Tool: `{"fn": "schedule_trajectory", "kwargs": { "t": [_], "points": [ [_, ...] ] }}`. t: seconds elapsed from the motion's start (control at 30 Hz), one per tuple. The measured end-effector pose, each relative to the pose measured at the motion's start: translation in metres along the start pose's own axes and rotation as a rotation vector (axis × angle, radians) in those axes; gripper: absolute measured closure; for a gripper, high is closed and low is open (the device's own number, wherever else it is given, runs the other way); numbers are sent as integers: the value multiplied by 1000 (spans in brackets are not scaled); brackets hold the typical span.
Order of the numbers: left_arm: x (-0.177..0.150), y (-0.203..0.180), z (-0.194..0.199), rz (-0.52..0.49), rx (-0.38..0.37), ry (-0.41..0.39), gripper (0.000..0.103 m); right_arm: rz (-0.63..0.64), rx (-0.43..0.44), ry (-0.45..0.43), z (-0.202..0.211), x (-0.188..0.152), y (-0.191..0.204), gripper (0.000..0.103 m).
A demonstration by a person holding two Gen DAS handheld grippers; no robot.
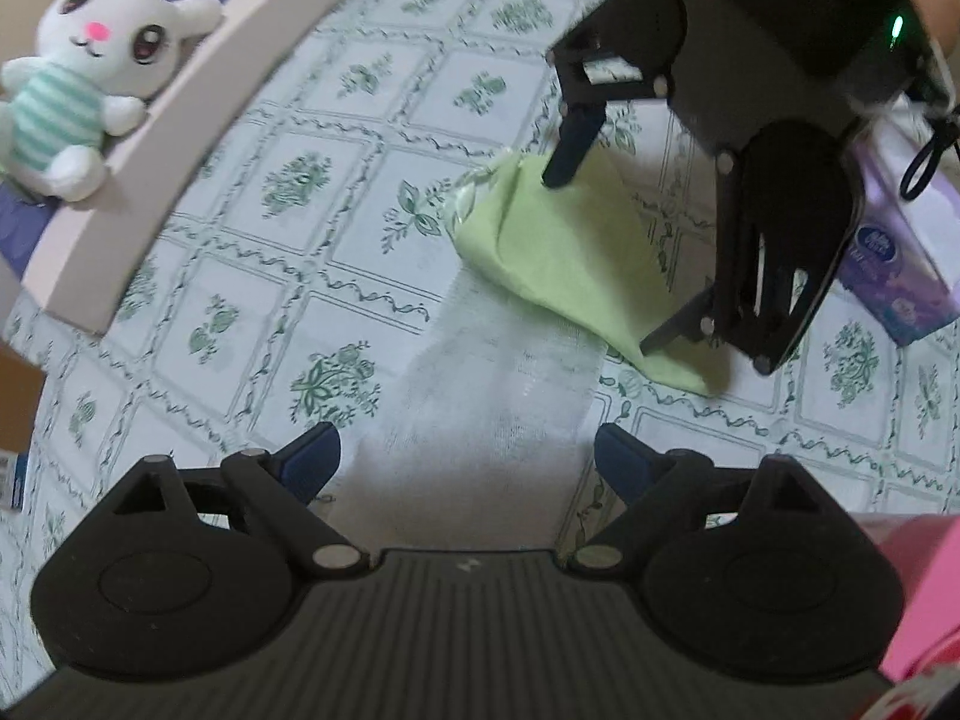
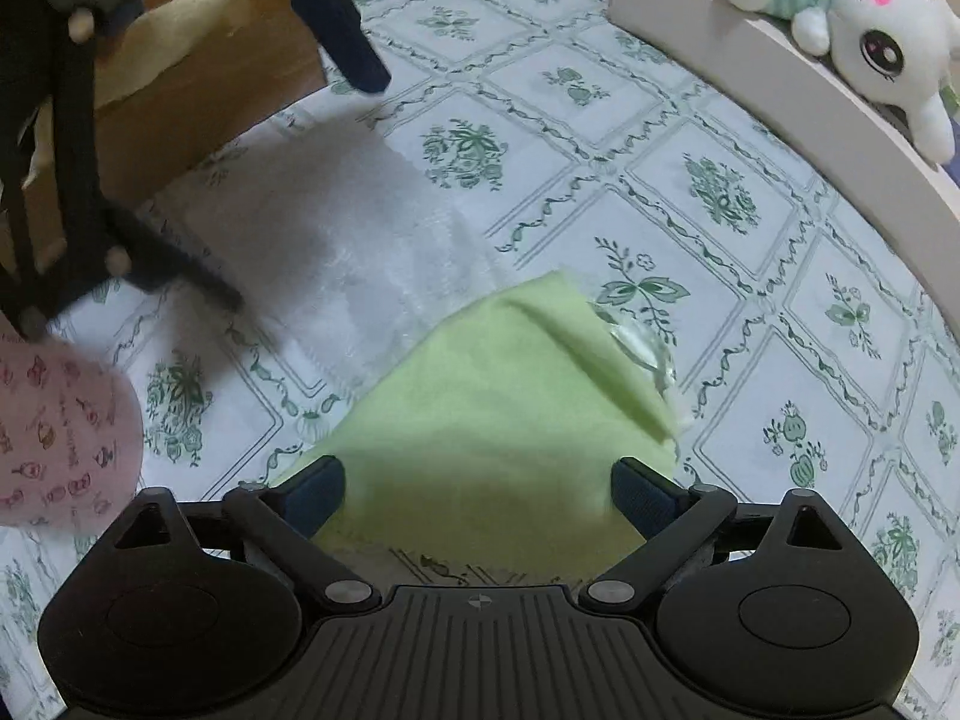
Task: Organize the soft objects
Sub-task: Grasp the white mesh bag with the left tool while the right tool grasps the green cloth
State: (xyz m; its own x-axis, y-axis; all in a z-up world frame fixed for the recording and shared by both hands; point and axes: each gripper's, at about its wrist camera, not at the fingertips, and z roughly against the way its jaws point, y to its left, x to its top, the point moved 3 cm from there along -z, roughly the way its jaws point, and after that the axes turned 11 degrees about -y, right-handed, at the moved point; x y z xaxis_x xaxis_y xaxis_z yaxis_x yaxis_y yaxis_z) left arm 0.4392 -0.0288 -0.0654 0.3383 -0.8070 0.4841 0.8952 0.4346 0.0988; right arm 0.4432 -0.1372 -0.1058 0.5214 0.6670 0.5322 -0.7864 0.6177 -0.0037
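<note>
The bench [image 1: 252, 276], under a white cover with green flower squares, fills both views. Along its far left edge in the left wrist view runs a pale tray [image 1: 180, 120], and a white toy rabbit [image 1: 90, 78] in a striped mint top lies against that rim. Mid-bench lies a thin white gauzy cloth [image 1: 504, 360], spread flat, and touching its far right end is a green cloth [image 1: 570, 252], loosely folded and lumpy, with a scrap of clear plastic [image 1: 465, 204] at its far left edge.

Both cloths look light, limp and not fragile. They should bunch up when lifted, so a corner or a folded edge seems the best place to pinch, and the gauzy one may cling to the cover.

The right claw [image 1: 594, 264] is spread wide astride the green cloth, pinching nothing. The left claw [image 1: 468, 462] is also spread wide above the near end of the white cloth, empty.

At the far right sits a purple box [image 1: 900, 276]. Its small blue label is too blurred to read. A pink printed sleeve [image 2: 54, 420] shows at the near left of the right wrist view.
</note>
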Motion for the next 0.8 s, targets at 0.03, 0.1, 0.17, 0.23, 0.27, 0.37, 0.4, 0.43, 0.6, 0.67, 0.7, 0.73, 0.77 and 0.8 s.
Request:
{"fn": "schedule_trajectory", "kwargs": {
  "t": [0.03, 0.1, 0.17, 0.23, 0.27, 0.37, 0.4, 0.43, 0.6, 0.67, 0.7, 0.73, 0.77, 0.8],
  "points": [
    [0, -1, -3, -4, -7, 8, 13, -1, -1, 1, 1, -1, -2, 15],
    [1, -2, -11, -20, -16, 25, 13, -15, -4, -20, 4, -3, -8, 26],
    [1, -4, -19, -39, -13, 43, 13, -27, -7, -26, 9, -5, -14, 46],
    [1, -5, -25, -43, -17, 51, 13, -37, -15, -31, 15, -6, -16, 78],
    [1, -5, -27, -43, -17, 53, 13, -39, -20, -32, 16, -7, -19, 87],
    [2, -5, -34, -46, -18, 65, 13, -36, -33, -37, 18, -6, -16, 101],
    [2, -6, -36, -50, -18, 69, 13, -33, -37, -41, 19, -7, -15, 102],
    [2, -6, -39, -55, -20, 76, 13, -31, -42, -44, 20, -7, -15, 102],
    [3, -6, -44, -60, -37, 84, 14, -29, -57, -66, 28, -11, -14, 102],
    [5, -5, -46, -54, -48, 87, 19, -38, -64, -75, 31, -14, -17, 102],
    [5, -5, -46, -50, -56, 87, 21, -43, -65, -77, 34, -16, -18, 102],
    [5, -5, -46, -44, -64, 89, 26, -47, -67, -79, 36, -17, -19, 102],
    [6, -5, -46, -40, -71, 89, 30, -50, -71, -82, 37, -17, -20, 102],
    [6, -6, -45, -35, -77, 90, 32, -55, -75, -85, 39, -18, -22, 102]
  ]
}}
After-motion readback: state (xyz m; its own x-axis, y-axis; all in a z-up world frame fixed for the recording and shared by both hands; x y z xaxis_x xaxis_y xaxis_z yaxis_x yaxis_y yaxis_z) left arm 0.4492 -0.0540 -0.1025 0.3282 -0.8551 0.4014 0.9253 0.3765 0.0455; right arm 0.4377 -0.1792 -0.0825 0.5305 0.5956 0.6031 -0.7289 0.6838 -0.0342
